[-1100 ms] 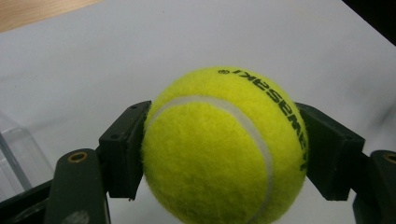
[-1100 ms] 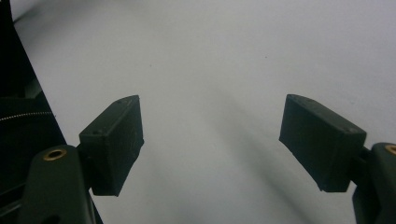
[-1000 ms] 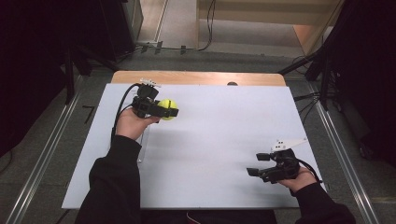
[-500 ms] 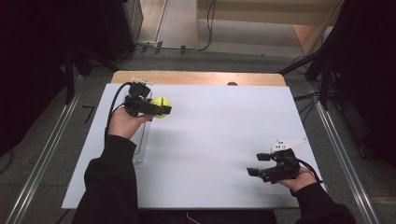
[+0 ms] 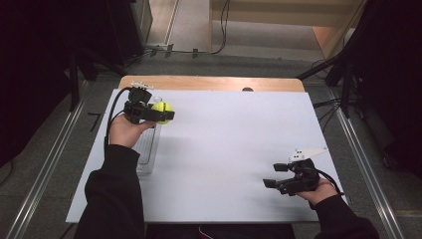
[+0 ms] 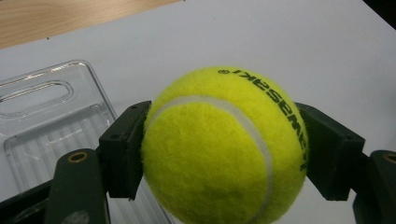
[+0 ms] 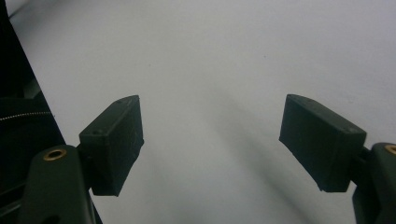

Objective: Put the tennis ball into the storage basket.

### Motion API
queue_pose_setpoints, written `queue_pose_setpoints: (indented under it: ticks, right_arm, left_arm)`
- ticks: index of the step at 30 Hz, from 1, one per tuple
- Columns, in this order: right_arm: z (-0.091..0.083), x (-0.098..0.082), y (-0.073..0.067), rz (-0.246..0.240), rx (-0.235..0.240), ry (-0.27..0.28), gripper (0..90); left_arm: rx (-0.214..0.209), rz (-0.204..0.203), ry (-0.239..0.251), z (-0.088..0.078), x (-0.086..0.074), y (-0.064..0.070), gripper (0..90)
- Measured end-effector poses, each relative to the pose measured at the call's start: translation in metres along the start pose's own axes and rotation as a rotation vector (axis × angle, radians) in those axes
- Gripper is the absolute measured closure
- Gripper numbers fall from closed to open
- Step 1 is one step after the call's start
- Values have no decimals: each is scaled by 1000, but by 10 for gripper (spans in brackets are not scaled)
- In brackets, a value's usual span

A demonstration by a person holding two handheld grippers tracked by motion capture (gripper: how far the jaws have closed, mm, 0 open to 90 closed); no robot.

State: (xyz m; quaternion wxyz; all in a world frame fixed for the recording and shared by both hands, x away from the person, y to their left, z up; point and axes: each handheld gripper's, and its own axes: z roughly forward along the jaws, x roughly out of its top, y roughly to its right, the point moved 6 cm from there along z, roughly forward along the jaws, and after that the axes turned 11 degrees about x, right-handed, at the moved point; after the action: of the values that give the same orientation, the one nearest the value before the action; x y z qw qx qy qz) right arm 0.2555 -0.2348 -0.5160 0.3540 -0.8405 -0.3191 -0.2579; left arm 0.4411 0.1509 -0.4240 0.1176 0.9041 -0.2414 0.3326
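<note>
Over by the far left corner of the white table point(image 5: 224, 149), a clear plastic tray point(image 5: 147, 149) lies lengthwise along the left edge, its handle slot at the far end. The person's left hand point(image 5: 123, 134) is held above that tray, and the left gripper point(image 5: 161, 115) in it points toward the table's middle. Its jaws are clamped on a yellow-green tennis ball point(image 5: 162, 109), one pad pressed into each side. In the left gripper view the ball point(image 6: 224, 147) sits squarely between the two black pads, its white seam curving across the front and black lettering running along its right side, while the tray point(image 6: 56, 126) shows below and behind it. The ball is off the surface, carried just over the tray's far end.

The middle of the table is plain white sheet, with a strip of bare wood point(image 5: 209, 83) showing along the far edge.

Near the right corner on the person's side, the right hand point(image 5: 318, 189) rests low over the table with the right gripper point(image 5: 274, 175) aimed leftward. Its jaws stand wide apart, nothing between them, and the right gripper view shows bare white surface past the pads point(image 7: 114, 140).
</note>
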Motion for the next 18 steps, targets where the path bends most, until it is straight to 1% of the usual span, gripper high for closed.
queue_pose_setpoints:
  ticks: [4, 10, 11, 12, 18]
  right_arm:
    - [0, 0, 0, 2, 1, -1, 196]
    - [0, 0, 0, -1, 1, 0, 197]
    - [0, 0, 0, -1, 1, 0, 197]
    - [0, 0, 0, -1, 2, 1, 197]
    - [0, 0, -1, 0, 2, 1, 197]
  left_arm:
    - [3, -10, 6, -1, -2, -5, 268]
    - [29, -17, -1, -1, -5, -12, 268]
    - [39, -19, -2, -1, -5, -13, 268]
    - [39, -18, -2, -1, -5, -14, 268]
    - [62, -42, 4, -4, -8, -23, 268]
